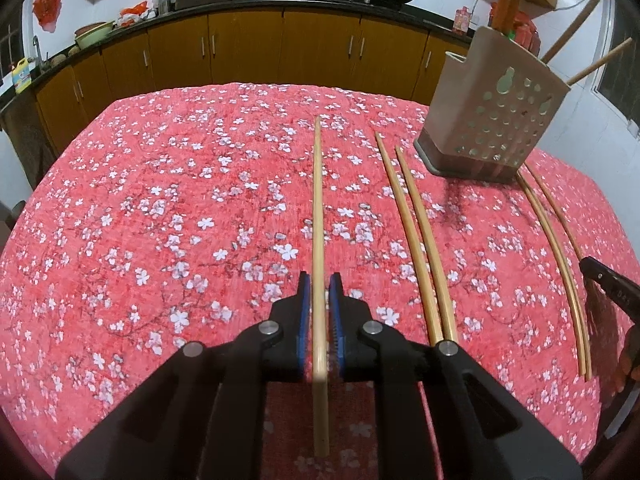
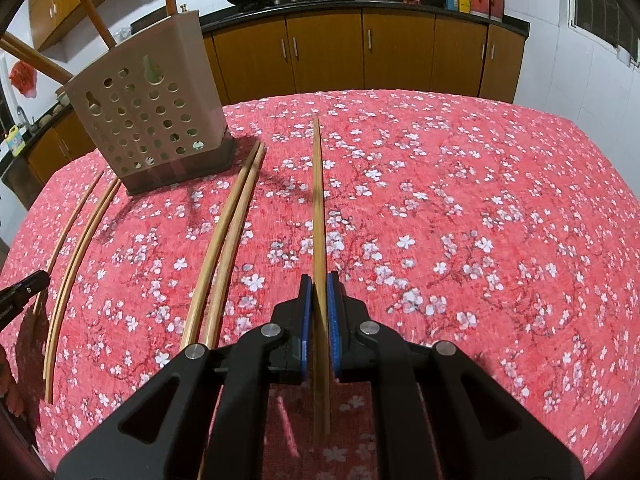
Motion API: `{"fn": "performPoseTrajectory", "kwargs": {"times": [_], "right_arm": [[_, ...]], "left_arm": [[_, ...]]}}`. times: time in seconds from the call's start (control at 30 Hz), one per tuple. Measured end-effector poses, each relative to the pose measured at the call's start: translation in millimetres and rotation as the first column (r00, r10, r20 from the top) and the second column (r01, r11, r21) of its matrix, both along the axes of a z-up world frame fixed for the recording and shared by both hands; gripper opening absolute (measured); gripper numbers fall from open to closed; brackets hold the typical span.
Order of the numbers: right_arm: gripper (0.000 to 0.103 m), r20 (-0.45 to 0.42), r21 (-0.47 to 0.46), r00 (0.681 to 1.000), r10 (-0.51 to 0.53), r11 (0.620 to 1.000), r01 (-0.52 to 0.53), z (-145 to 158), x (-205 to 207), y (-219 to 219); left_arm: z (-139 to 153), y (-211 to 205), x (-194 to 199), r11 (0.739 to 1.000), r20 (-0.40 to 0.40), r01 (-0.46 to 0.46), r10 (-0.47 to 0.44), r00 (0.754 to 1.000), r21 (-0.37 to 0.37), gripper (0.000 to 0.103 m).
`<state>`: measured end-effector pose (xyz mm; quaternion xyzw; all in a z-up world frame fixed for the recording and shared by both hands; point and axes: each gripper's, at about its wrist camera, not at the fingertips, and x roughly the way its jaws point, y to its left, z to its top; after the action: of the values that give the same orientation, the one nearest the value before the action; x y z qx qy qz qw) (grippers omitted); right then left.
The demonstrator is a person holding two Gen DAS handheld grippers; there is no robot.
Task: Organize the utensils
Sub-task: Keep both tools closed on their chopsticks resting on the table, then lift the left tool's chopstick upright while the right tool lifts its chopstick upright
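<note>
Our left gripper is clenched on a single chopstick, its blue pads pressed to either side of the stick, which runs straight ahead over the floral tablecloth. Our right gripper is likewise clamped on its own chopstick, held the same way along the line of the fingers. We cannot tell whether the far tips of the two sticks rest on the cloth or hang just above it.

We judge the step in hand to be the pick-up: each hand has one stick secured, and neither is yet over the perforated utensil holder. The next move calls for lifting, tipping each stick toward upright and lowering it through the holder's open top, where wooden handles already lean; the long sticks will need to clear the rim without knocking the holder over.

The left view shows the holder at its right, a pair of chopsticks between our stick and the holder, and another pair further right, beside the tip of the right gripper. The right view mirrors this, with the holder at its left and open cloth to its right, which the left view does not cover; it also catches the left gripper's tip at its left edge.
</note>
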<state>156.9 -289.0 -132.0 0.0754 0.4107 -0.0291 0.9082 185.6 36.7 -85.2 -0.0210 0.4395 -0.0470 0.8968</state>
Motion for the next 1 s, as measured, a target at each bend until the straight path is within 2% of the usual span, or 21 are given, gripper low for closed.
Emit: {"fn": "performPoseTrajectory", "kwargs": {"times": [0.43,0.63,0.8,0.87,1.0], "right_arm": [[0.009,-0.001,-0.003,1.000,0.000,1.000,0.000,1,-4,-1],[0.009,-0.001,0.003,1.000,0.004,1.000,-0.004,1,-12,1],[0.008,0.003,0.022,1.000,0.004,1.000,-0.004,2,-20,-3],[0.008,0.008,0.020,1.000,0.006,1.000,-0.006,6,-23,-4],[0.008,0.086,0.027,0.996,0.005,1.000,-0.007,34,-35,-8]], "left_arm": [[-2,5,-1,1.000,0.001,0.000,0.000,1.000,-0.009,0.013],[-1,1,-16,1.000,0.002,-0.003,0.003,1.000,0.018,0.013],[-1,1,-22,1.000,0.002,0.001,-0.001,1.000,0.029,0.008],[0,1,-23,0.999,-0.003,0.008,-0.008,1.000,0.035,0.008],[14,7,-29,0.999,0.010,0.013,-0.014,1.000,0.029,0.008]]}}
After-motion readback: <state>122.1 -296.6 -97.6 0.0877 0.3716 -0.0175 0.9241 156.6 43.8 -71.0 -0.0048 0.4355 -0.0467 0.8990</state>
